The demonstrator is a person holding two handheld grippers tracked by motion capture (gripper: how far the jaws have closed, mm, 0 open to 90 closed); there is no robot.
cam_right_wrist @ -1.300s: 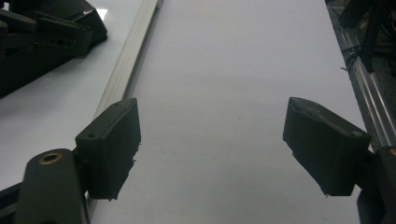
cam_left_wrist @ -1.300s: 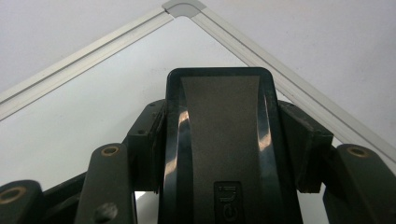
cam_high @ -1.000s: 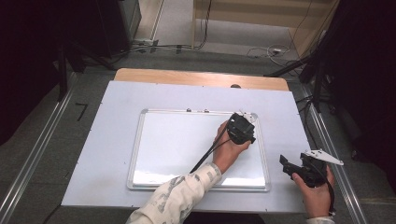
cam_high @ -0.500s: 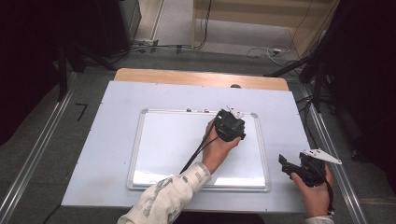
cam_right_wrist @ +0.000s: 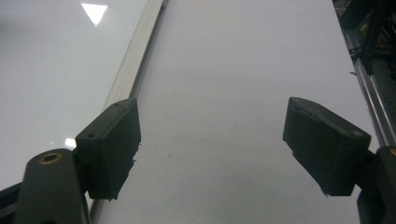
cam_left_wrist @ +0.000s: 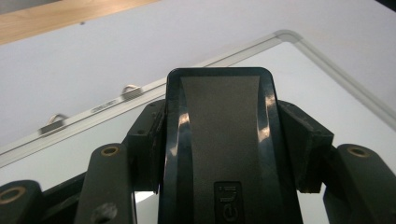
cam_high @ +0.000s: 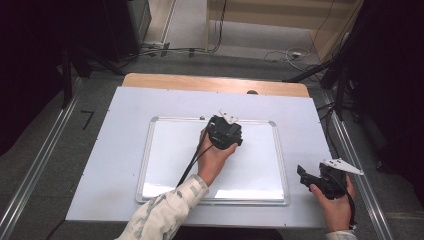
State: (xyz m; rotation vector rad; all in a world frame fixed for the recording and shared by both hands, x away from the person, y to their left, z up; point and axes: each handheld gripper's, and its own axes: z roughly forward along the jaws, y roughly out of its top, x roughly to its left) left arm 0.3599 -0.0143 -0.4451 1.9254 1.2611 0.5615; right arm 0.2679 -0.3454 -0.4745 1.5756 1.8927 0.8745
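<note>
A white whiteboard (cam_high: 170,160) with a silver frame lies flat on the pale table (cam_high: 125,110). My left gripper (cam_high: 223,131) sits over the board's upper middle, near the top rail. It is shut on a black eraser (cam_left_wrist: 219,107), with both pads pressing its sides, and the board (cam_left_wrist: 327,84) lies underneath. My right gripper (cam_high: 306,175) rests on the table to the right of the board's lower corner. In its own view the right gripper (cam_right_wrist: 217,144) is open with bare table between its pads (cam_right_wrist: 109,144), and the board's frame (cam_right_wrist: 135,51) runs along the left.
Two small hanging clips (cam_left_wrist: 131,88) sit on the board's top rail. A wooden strip (cam_high: 215,84) edges the table's far side. Metal rails (cam_high: 350,150) run along both sides of the table, with cables (cam_high: 280,52) on the floor beyond.
My left gripper has slid leftward across the upper part of the board with the eraser in it. The right gripper has stayed put.
</note>
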